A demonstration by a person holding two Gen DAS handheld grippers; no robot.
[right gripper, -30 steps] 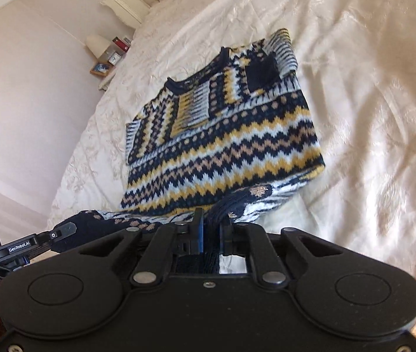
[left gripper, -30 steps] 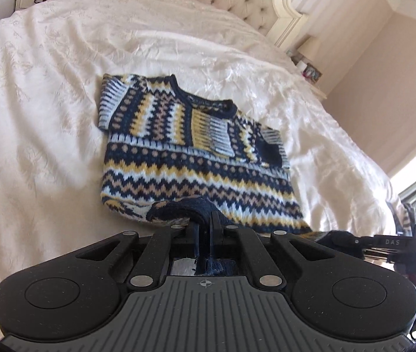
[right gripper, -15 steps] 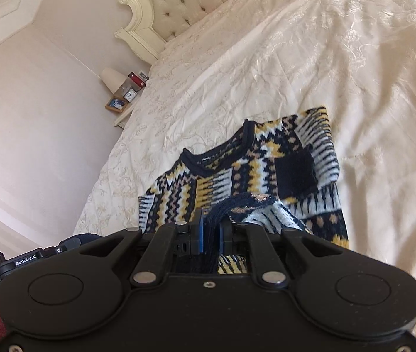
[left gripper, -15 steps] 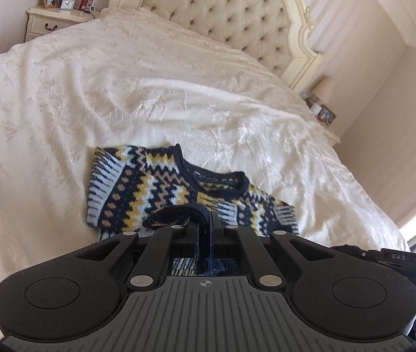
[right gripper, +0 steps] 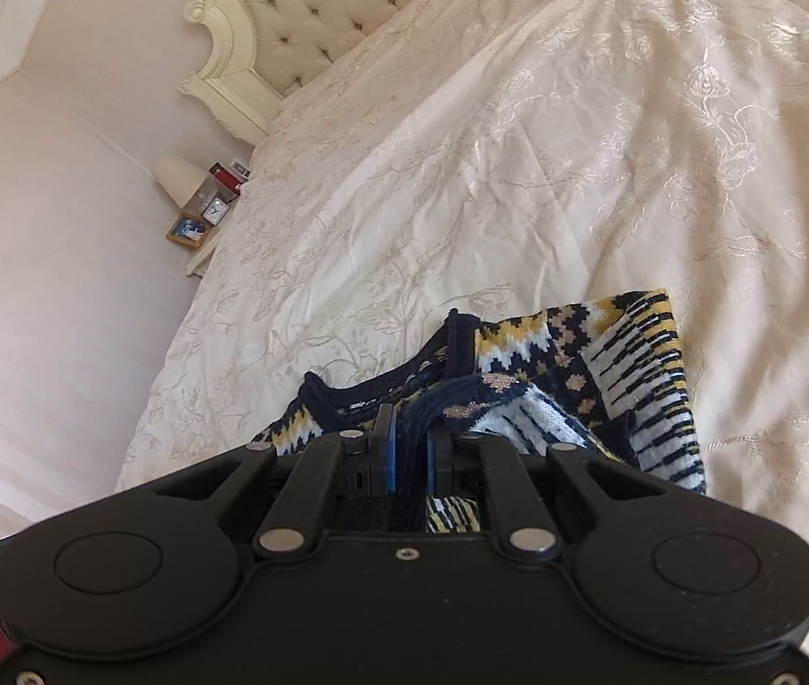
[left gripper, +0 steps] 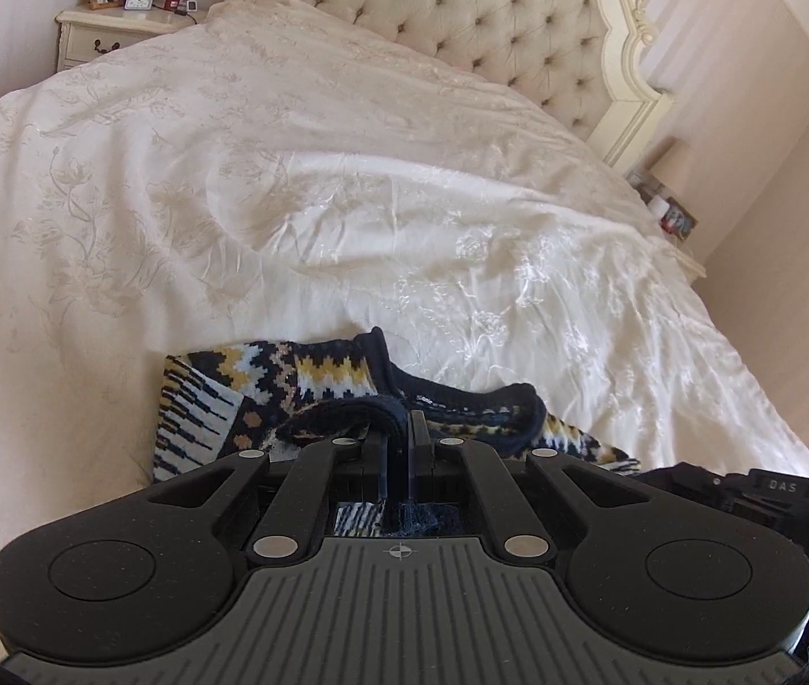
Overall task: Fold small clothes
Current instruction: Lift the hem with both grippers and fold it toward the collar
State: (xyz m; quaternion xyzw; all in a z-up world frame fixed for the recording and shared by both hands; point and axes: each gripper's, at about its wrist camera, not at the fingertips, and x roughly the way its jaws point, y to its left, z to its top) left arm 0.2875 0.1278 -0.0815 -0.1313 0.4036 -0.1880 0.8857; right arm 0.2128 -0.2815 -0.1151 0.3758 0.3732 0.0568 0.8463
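A small knitted sweater (left gripper: 267, 382) in navy, yellow, white and tan zigzags lies on the cream bedspread, its neckline (left gripper: 461, 394) toward the headboard. My left gripper (left gripper: 409, 422) is shut on the navy hem, which it holds folded up over the chest near the collar. In the right wrist view the same sweater (right gripper: 621, 365) shows, and my right gripper (right gripper: 411, 428) is shut on the hem's other corner, also near the neckline (right gripper: 381, 394). Both gripper bodies hide the lower half of the sweater.
The cream embroidered bedspread (left gripper: 347, 200) stretches ahead to a tufted headboard (left gripper: 478, 17). A nightstand (left gripper: 119, 23) with lamp, clock and photo stands at one side, another nightstand (left gripper: 667, 211) at the other. Part of the right gripper (left gripper: 758, 491) shows at the left view's right edge.
Both grippers have carried the hem forward toward the collar, folding the sweater's lower half over its upper half. Far less of the sweater shows now than a second ago.
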